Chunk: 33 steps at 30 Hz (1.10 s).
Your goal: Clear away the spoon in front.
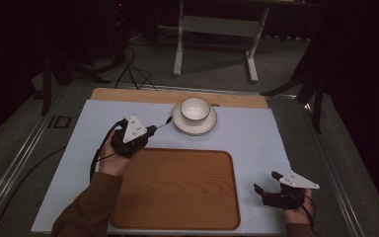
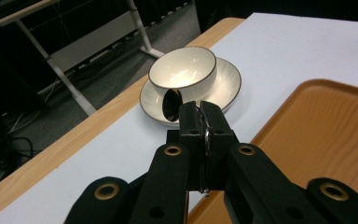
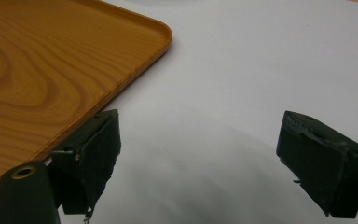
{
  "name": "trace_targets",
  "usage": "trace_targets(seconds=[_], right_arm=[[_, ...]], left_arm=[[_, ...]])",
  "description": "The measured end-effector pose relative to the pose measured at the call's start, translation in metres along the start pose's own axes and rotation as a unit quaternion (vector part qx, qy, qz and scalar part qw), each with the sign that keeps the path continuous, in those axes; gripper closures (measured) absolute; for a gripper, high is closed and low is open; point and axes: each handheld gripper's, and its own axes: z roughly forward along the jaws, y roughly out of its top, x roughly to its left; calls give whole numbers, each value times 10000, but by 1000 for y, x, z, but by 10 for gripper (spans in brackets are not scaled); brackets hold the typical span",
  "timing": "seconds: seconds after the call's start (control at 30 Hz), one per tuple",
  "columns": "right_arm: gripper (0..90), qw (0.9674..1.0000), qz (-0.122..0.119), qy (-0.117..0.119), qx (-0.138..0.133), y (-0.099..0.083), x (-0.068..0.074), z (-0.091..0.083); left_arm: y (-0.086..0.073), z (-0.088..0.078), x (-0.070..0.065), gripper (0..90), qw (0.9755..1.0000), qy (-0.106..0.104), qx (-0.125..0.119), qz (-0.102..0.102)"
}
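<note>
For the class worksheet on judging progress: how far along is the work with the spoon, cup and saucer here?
Done: the cup stands on its saucer beyond the wooden tray. In hand: the left gripper is shut on a spoon, its bowl just short of the cup. Left: setting the spoon down, probably by the cup. The right gripper rests open beside the tray.

spoon [image 2: 172, 105] | dark, shiny | bowel end raised before cup [image 2: 182, 70] | cup on saucer [image 2: 228, 79]

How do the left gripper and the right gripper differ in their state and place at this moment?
The left gripper is shut on a spoon; the right gripper is open and holds nothing. The left gripper is near the cup and saucer; the right gripper is beside the tray. Both have black jaws.
</note>
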Motion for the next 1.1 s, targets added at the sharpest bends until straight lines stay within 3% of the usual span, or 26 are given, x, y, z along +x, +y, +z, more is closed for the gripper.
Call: trace_targets(seconds=[1.1], right_arm=[[134,10000,17,-20,-27,0,0,-1]], left_arm=[[-43,-46,2,885,9991,299,108,-266]])
